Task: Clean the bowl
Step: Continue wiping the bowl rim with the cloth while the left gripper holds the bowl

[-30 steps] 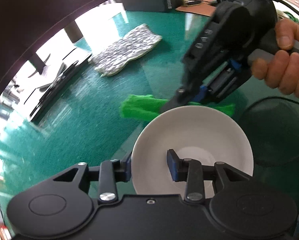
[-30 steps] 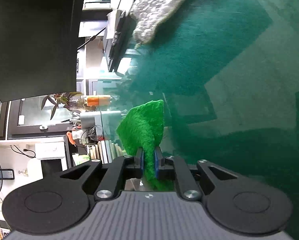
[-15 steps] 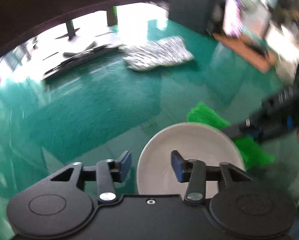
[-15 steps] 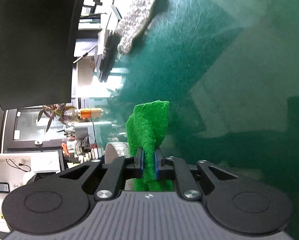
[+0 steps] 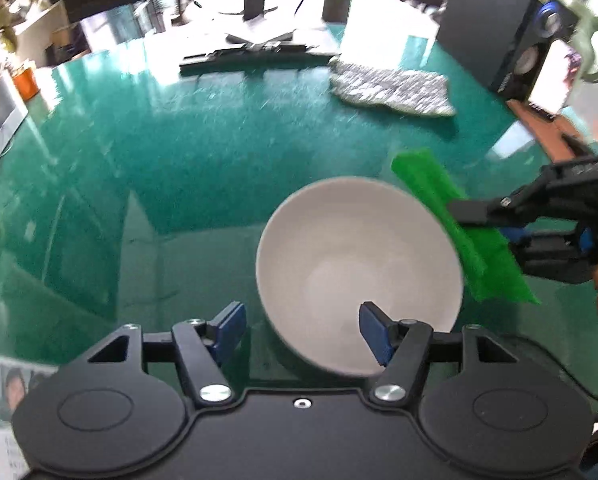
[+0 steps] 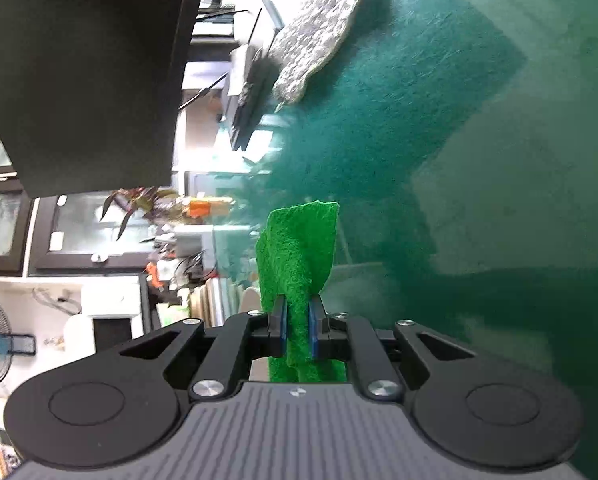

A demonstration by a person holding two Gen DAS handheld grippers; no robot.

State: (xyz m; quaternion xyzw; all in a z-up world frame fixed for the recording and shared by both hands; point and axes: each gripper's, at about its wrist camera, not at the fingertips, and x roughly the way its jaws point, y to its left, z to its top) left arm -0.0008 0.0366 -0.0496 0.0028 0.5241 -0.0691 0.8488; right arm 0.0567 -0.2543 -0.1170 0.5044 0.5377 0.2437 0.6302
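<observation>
Two grippers are at work: nearest the left wrist camera, the left gripper straddles the near rim of the white bowl, one finger inside, one outside, jaws closing but pads not yet pressing, so the bowl is not held. The bowl sits on the green surface, mouth tipped up toward the camera; being round, it has no long axis. At three o'clock the right gripper pinches the green cloth beside the rim, its long axis running eleven to five; wiping looks mostly ahead.

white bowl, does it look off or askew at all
Yes: the white bowl sits tilted on the green table, not flat, its rim between the closing left gripper pads, neither pressing. No spill or damage shows.
</observation>
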